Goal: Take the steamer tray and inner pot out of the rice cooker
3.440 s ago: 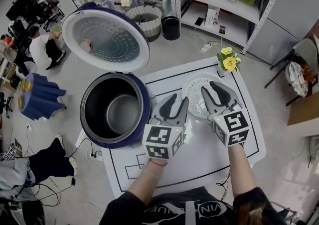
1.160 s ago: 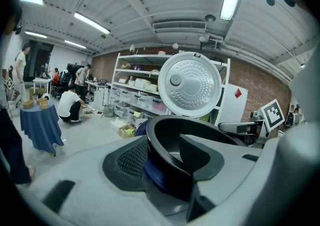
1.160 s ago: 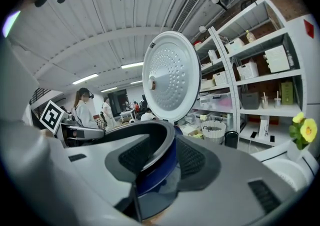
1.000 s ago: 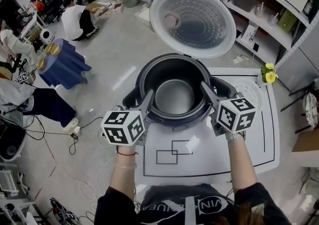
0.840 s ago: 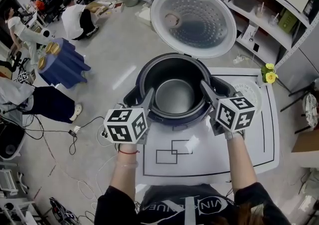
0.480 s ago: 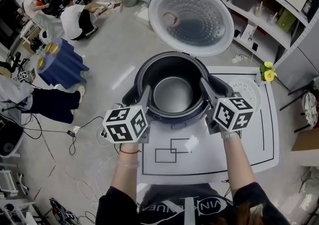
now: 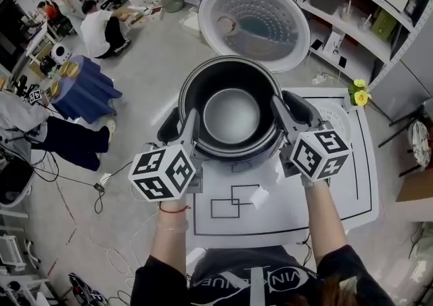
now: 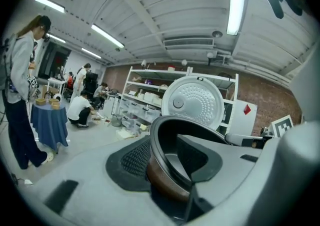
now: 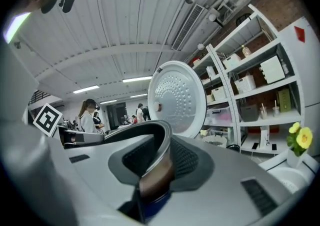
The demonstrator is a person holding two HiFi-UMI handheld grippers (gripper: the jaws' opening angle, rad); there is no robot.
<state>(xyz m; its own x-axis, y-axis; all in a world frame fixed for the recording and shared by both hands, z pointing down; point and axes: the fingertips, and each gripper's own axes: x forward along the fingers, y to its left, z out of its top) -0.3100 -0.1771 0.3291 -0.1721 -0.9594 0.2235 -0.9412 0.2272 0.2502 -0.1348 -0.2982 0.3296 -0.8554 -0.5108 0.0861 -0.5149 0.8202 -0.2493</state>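
Note:
The dark inner pot [image 7: 230, 112] with its silvery bottom hangs lifted over the blue rice cooker [image 7: 169, 128]. My left gripper [image 7: 192, 122] is shut on the pot's left rim, one pad inside and one outside; the left gripper view shows the brown pot wall [image 8: 165, 182] clamped. My right gripper [image 7: 281, 107] straddles the right rim, its jaws closing onto it, and the rim [image 9: 157, 160] sits pressed between the pads. The white steamer tray [image 7: 336, 120] lies on the mat at the right, partly hidden behind the right gripper.
The cooker's round lid [image 7: 254, 24] stands open behind the pot. A white mat with black lines [image 7: 270, 210] lies under my arms. Yellow flowers [image 7: 358, 95] stand at its far right corner. Shelves [image 7: 352, 7] line the back; people and a blue-draped table [image 7: 84, 88] are at the left.
Both grippers have risen together with the inner pot held by its rim; the pot now looks larger and higher above the cooker body.

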